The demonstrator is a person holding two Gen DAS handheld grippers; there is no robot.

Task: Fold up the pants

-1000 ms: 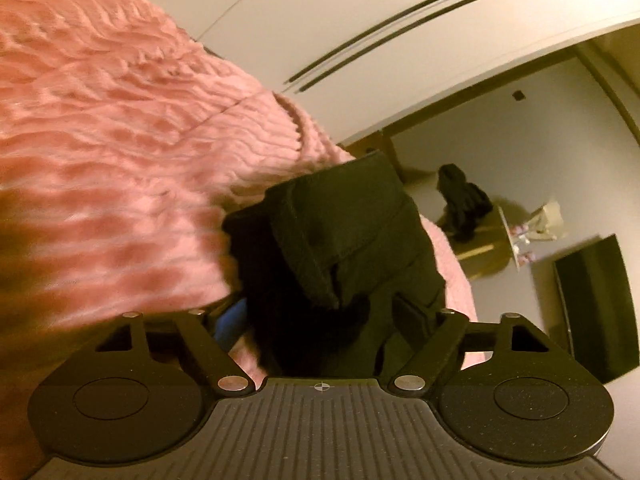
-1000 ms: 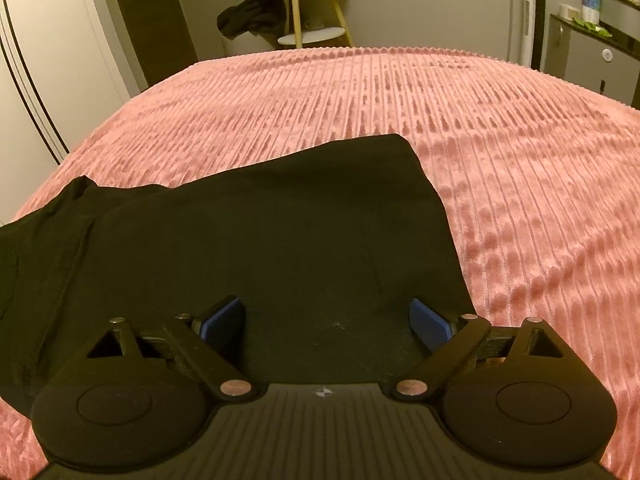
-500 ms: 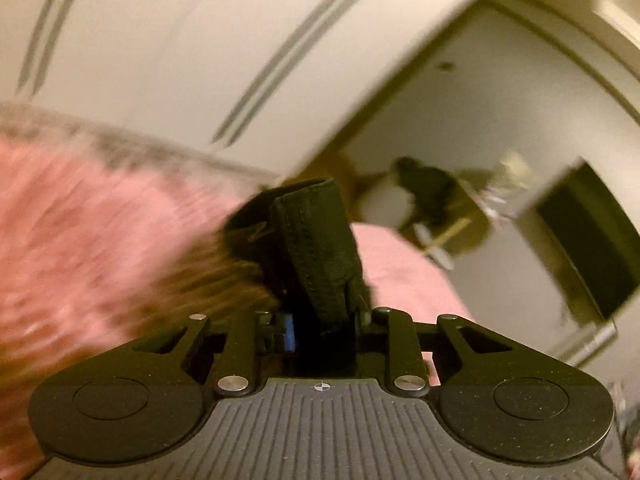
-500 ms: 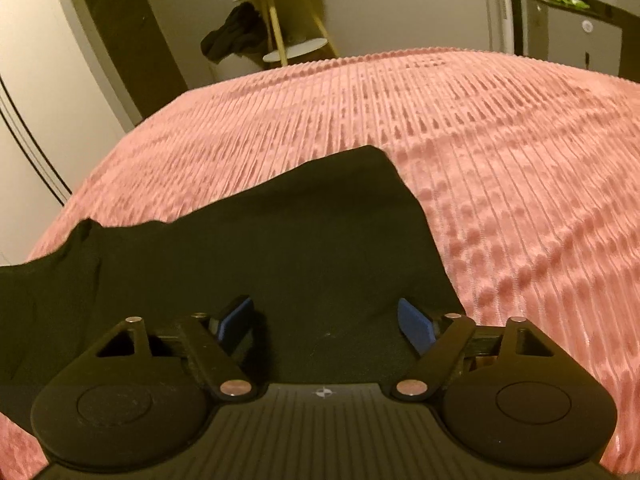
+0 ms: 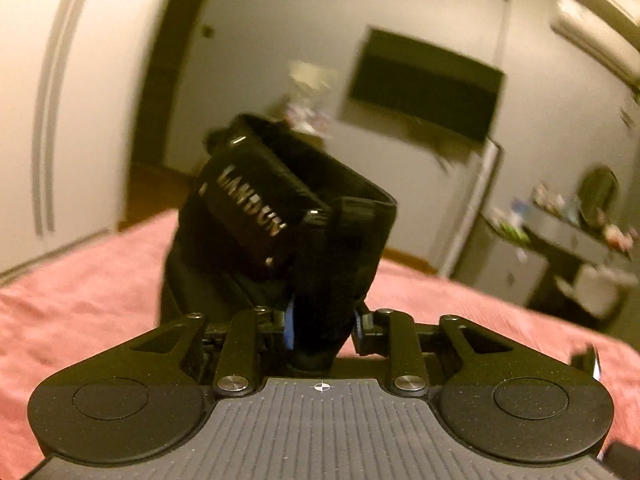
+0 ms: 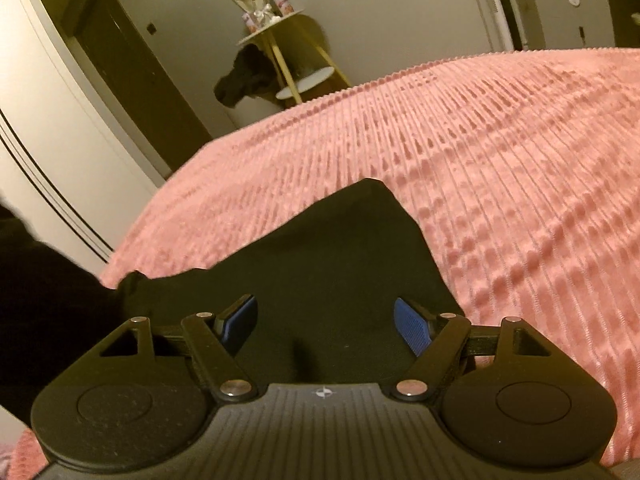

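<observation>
My left gripper (image 5: 322,330) is clamped on the black pants (image 5: 280,236), waistband bunched upright above the pink bedspread (image 5: 80,300). My right gripper (image 6: 324,322) is spread wide, pants (image 6: 332,264) lying flat on the bedspread between and beyond its fingers.

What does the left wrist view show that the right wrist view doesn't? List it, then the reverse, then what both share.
Left wrist only: the left tongs shut on the pants' waistband, lifted, with a lettered patch; a dark wall screen.

Right wrist only: the right tongs open over the flat black pants; a small round side table.

Both: the pink bedspread and the same pants.
</observation>
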